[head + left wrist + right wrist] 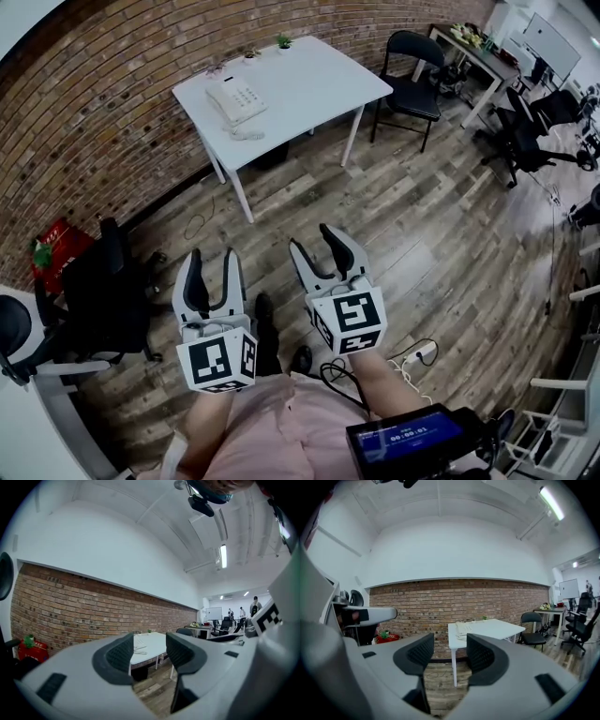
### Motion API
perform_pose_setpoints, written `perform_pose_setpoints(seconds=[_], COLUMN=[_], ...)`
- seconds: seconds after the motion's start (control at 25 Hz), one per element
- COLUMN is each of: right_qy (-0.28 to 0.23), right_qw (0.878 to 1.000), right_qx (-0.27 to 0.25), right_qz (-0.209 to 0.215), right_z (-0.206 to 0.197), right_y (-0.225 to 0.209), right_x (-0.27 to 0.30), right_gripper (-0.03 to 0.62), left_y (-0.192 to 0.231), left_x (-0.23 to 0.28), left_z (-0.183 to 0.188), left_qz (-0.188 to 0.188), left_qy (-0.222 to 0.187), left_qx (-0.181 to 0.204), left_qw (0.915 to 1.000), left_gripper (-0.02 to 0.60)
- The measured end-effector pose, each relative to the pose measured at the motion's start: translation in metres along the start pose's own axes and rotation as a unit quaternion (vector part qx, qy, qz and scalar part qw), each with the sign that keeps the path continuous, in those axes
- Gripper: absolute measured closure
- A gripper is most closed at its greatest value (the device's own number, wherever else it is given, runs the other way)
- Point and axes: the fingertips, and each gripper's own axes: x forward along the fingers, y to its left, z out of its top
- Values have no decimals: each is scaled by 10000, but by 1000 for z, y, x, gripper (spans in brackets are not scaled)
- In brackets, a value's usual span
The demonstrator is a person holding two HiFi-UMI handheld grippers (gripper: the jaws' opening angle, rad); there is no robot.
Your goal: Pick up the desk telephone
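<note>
Left gripper, right gripper part-open, empty — desk telephone by table edge, wood floor between.

White plastic desk telephone half hidden behind left gripper jaw, keypad too small to read. Black blue-screen device cut off at the bottom edge.

Brick wall, wood-plank floor, white table, black chair.
</note>
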Motion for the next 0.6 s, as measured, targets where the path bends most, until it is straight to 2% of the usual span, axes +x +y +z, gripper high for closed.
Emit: perform_pose_setpoints(seconds=[0.24,0.6], right_qy=[214,239], right_qw=[9997,9988], right_qx=[57,126], right_qz=[-55,-408], right_z=[-5,19], right_y=[-10,-59], right_x=[72,173], right_gripper=[370,370], left_y=[33,61], left_x=[68,199], left_z=[-20,-12], left_qz=[-90,-385], left_qy=[247,292], left_qx=[-92,12], left_qw=[9996,9988], left_gripper=[368,364])
